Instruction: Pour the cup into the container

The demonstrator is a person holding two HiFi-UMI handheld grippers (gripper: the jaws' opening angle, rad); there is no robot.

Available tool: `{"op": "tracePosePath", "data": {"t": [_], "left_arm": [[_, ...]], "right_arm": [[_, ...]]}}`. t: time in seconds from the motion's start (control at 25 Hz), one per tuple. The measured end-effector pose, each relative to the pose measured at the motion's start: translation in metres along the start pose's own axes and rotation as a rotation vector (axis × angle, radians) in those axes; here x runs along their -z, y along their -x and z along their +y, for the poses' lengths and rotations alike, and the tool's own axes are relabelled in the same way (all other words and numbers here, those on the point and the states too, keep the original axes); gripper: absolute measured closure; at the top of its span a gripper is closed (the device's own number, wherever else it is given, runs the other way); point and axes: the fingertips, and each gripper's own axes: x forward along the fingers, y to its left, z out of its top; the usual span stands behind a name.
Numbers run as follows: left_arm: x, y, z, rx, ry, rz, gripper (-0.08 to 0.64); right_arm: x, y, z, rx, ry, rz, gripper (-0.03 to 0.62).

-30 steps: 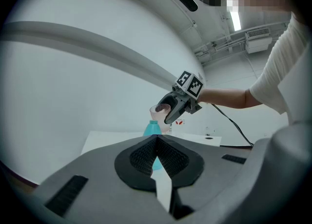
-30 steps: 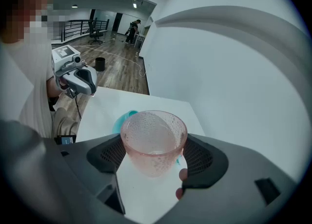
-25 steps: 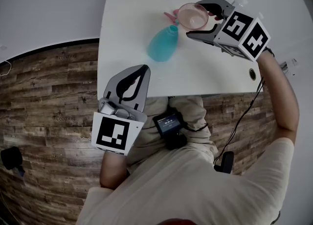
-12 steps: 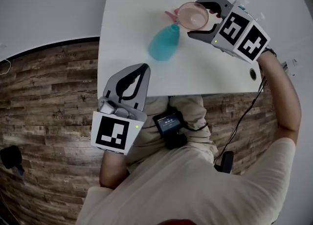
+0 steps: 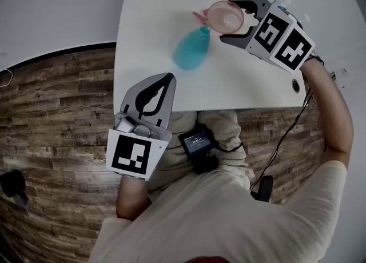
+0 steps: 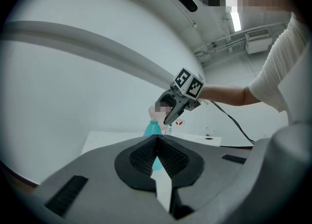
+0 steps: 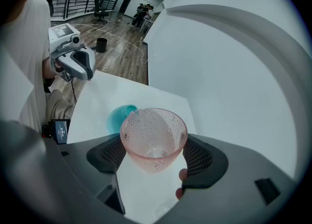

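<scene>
My right gripper (image 5: 227,22) is shut on a pink, dimpled see-through cup (image 5: 225,17), held above the far part of the white table (image 5: 148,22). In the right gripper view the cup (image 7: 153,138) sits between the two pads, mouth up and leaning slightly; I see only droplets inside. A teal narrow-necked container (image 5: 190,51) stands on the table just left of and below the cup, also seen as the container (image 7: 119,117). My left gripper (image 5: 164,83) hangs shut and empty at the table's near edge; its view shows the container (image 6: 152,128) far ahead.
A small pink object (image 5: 198,17) lies on the table beside the cup. A round cable hole (image 5: 295,86) sits near the table's right corner. Wooden floor (image 5: 57,119) lies to the left. A small device (image 5: 197,142) hangs at the person's waist.
The right gripper has turned slightly and edged toward the far side with the cup still in it. The left gripper has stayed put.
</scene>
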Motion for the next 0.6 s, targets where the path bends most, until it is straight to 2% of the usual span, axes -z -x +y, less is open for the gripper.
{"op": "tracePosePath", "data": {"t": [0.6], "left_arm": [[-0.0006, -0.0007, -0.0001, 0.003, 0.000, -0.001, 0.549]], "right_arm": [[-0.0060, 0.0038, -0.0022, 0.024, 0.043, 0.026, 0.219]]}}
